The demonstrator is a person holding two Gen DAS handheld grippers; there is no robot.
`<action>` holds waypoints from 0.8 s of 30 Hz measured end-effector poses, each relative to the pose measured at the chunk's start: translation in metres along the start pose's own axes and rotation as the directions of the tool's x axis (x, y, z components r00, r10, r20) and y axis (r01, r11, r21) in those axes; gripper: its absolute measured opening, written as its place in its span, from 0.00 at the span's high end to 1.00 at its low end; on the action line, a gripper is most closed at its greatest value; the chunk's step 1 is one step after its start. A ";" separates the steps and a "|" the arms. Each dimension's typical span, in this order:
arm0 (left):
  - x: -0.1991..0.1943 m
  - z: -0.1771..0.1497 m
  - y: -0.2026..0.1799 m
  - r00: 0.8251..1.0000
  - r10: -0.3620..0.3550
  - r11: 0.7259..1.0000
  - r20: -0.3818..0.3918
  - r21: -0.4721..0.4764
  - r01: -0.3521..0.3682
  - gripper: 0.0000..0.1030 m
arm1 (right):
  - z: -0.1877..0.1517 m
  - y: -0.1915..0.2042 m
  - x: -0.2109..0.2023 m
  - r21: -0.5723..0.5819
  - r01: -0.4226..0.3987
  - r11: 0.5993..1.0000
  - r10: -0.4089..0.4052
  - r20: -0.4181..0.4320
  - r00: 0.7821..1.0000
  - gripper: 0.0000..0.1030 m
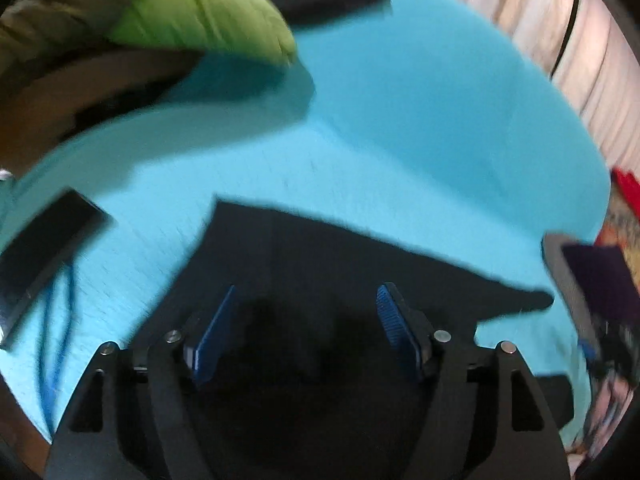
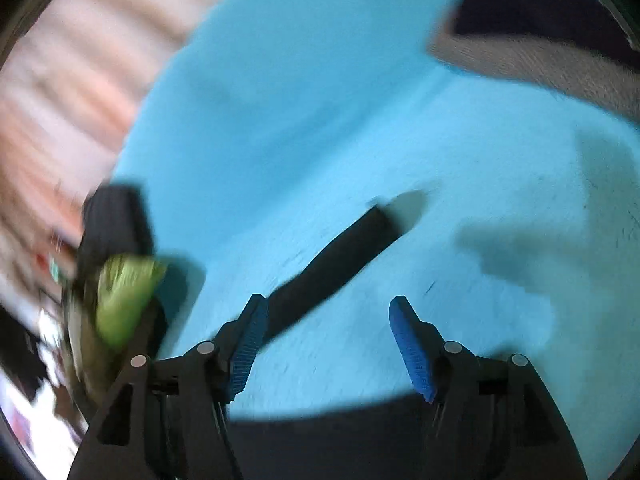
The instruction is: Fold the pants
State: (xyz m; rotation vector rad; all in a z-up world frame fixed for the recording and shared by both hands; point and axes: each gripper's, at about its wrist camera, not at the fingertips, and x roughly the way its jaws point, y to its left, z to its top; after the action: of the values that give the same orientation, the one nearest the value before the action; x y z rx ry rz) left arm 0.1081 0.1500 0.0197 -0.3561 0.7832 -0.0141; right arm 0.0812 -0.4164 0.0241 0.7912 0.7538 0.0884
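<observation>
Dark pants (image 1: 328, 264) spread flat on turquoise sheet (image 1: 400, 120), near edge under left gripper (image 1: 306, 322). Jaws spread, nothing pinched. Right gripper (image 2: 330, 338) over bare sheet, jaws spread and empty, dark strip of pants (image 2: 340, 260) just beyond. Green pillow (image 1: 208, 12) far left.

Turquoise bedsheet (image 1: 400, 120), pale pleated curtain (image 1: 560, 32)

Both wrist views look steeply down, close, sharing the turquoise sheet (image 1: 400, 120) and dark pants (image 2: 340, 268).
</observation>
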 end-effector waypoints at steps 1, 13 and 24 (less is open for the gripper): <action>0.003 -0.009 0.000 0.999 0.000 1.000 -0.035 -0.010 0.000 0.31 | 0.014 -0.010 0.010 0.036 -0.002 0.999 0.003 -0.009 1.000 0.36; 0.025 -0.016 -0.007 0.995 0.001 0.998 -0.101 -0.065 -0.008 0.16 | 0.050 0.015 0.099 -0.412 -0.031 0.911 -0.038 -0.157 0.987 1.00; 0.013 -0.024 -0.011 0.995 0.037 0.998 -0.095 -0.050 -0.042 0.16 | 0.076 0.056 -0.013 -0.433 -0.007 0.902 -0.053 -0.125 0.991 0.92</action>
State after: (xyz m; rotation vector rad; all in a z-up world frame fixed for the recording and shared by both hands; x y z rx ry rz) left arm 0.1016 0.1300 -0.0011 -0.3910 0.8853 0.0262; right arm 0.1312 -0.4271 0.1040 0.3523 0.8328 0.2811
